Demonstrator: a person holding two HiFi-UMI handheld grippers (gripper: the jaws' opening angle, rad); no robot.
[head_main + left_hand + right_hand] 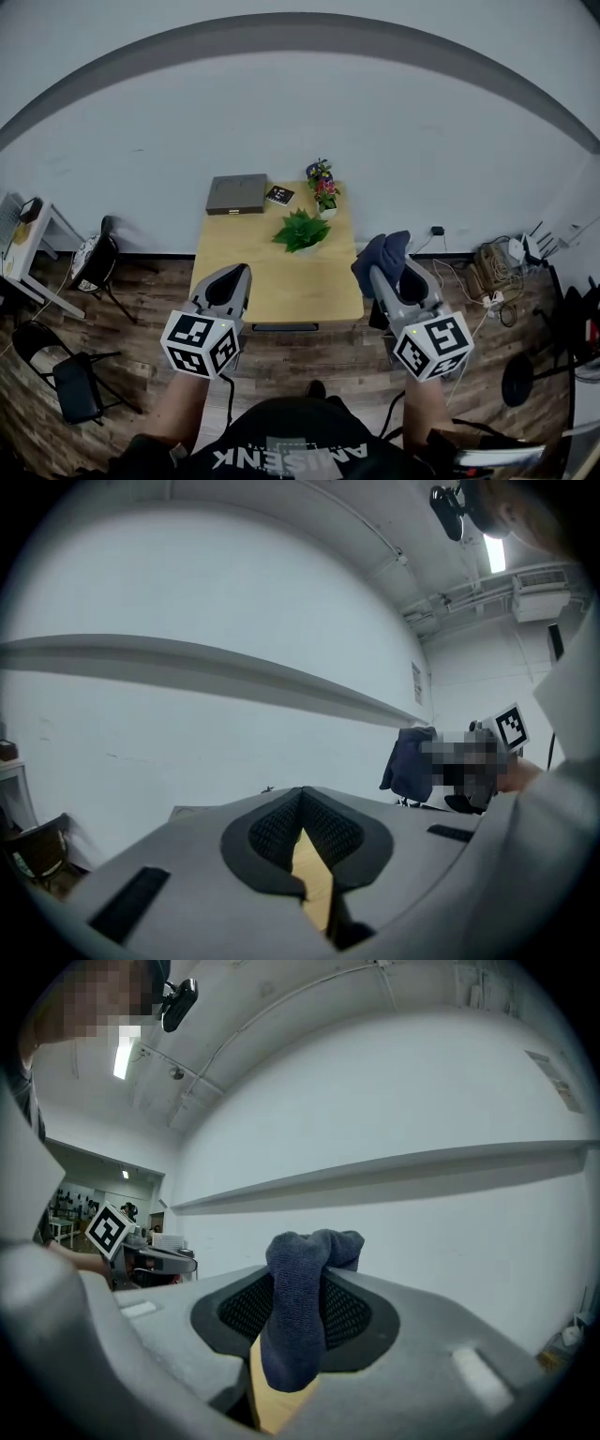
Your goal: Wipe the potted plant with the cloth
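Blue cloth (pixel 298 1312) gripped in my right jaws, left jaws clenched empty; best approach plant (pixel 302 231) slowly, wipe leaves lightly.

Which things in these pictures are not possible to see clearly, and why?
Pot of the green plant: head view, leaves cover it.
The flat dark item beside the grey box: head view, too small to identify.
The green plant in both gripper views: their own bodies block all but a strip of table.
The cloth: right gripper view, bunched between the jaws, full shape unclear.
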